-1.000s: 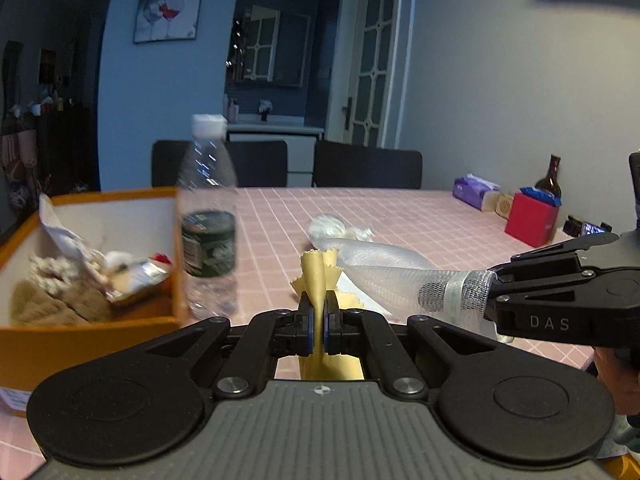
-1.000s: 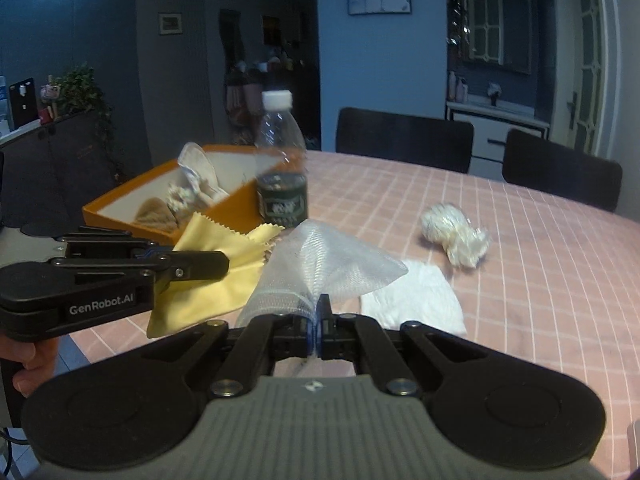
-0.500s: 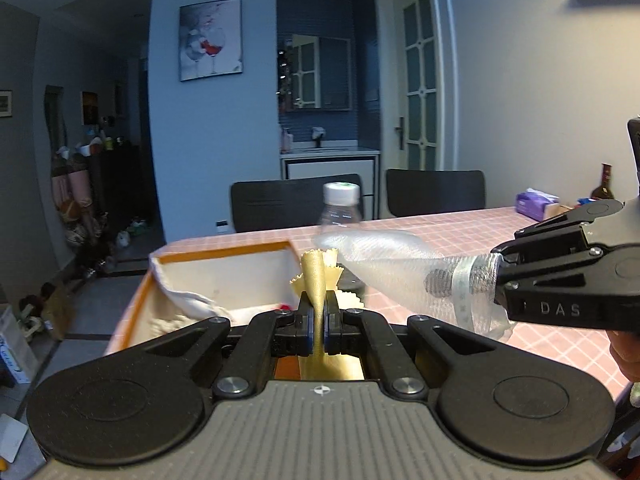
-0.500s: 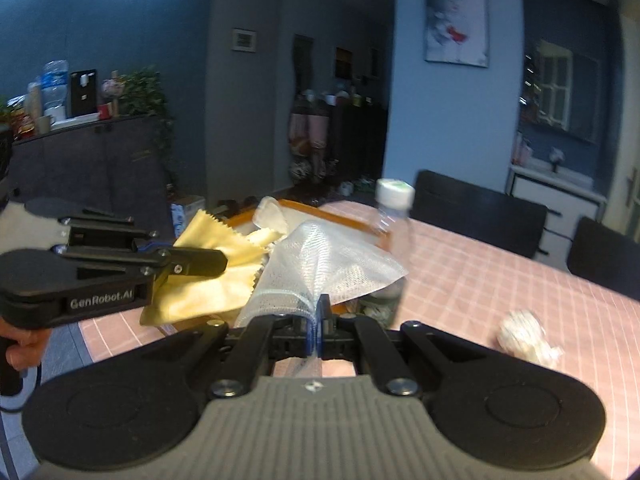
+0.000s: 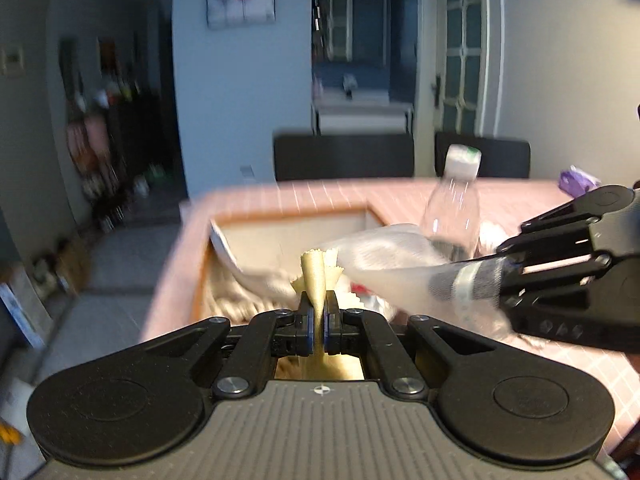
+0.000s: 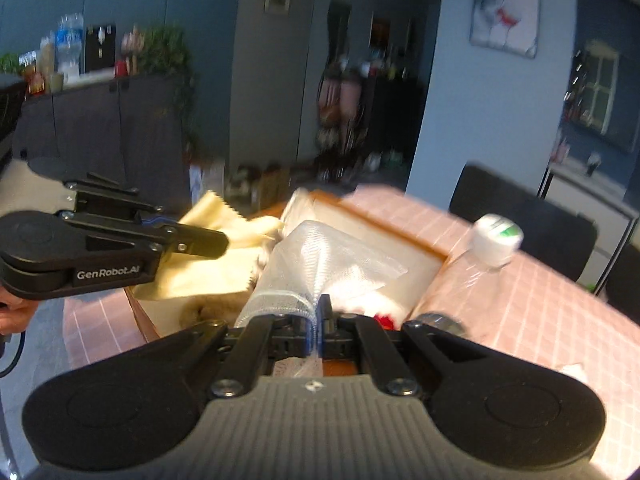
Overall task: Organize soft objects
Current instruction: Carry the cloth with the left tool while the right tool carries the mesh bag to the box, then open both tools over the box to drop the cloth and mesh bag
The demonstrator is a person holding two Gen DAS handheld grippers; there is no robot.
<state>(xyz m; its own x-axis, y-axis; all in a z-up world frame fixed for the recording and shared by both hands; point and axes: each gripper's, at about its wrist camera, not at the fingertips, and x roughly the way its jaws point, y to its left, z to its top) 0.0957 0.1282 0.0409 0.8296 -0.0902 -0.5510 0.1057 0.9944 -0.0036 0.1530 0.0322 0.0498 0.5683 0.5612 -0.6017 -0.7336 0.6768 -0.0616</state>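
My left gripper (image 5: 319, 312) is shut on a yellow cloth (image 5: 318, 276) with pinked edges; the right wrist view shows that cloth (image 6: 218, 260) hanging from it over the orange box (image 6: 384, 228). My right gripper (image 6: 319, 320) is shut on a white mesh bag (image 6: 332, 256), which reaches in from the right in the left wrist view as a pale mesh bag (image 5: 392, 264). Both grippers hover just above the near side of the orange box (image 5: 280, 216), which holds beige and white soft items and something small and red.
A clear plastic bottle (image 5: 454, 204) with a white cap stands by the box's right side on the pink checked table (image 6: 540, 304). Dark chairs (image 5: 344, 156) line the far edge. A purple pack (image 5: 578, 180) lies far right. Floor lies left of the table.
Both grippers have swung left with their cloths, from the middle of the table to above the orange box. The bottle has slid from left to right in both views.
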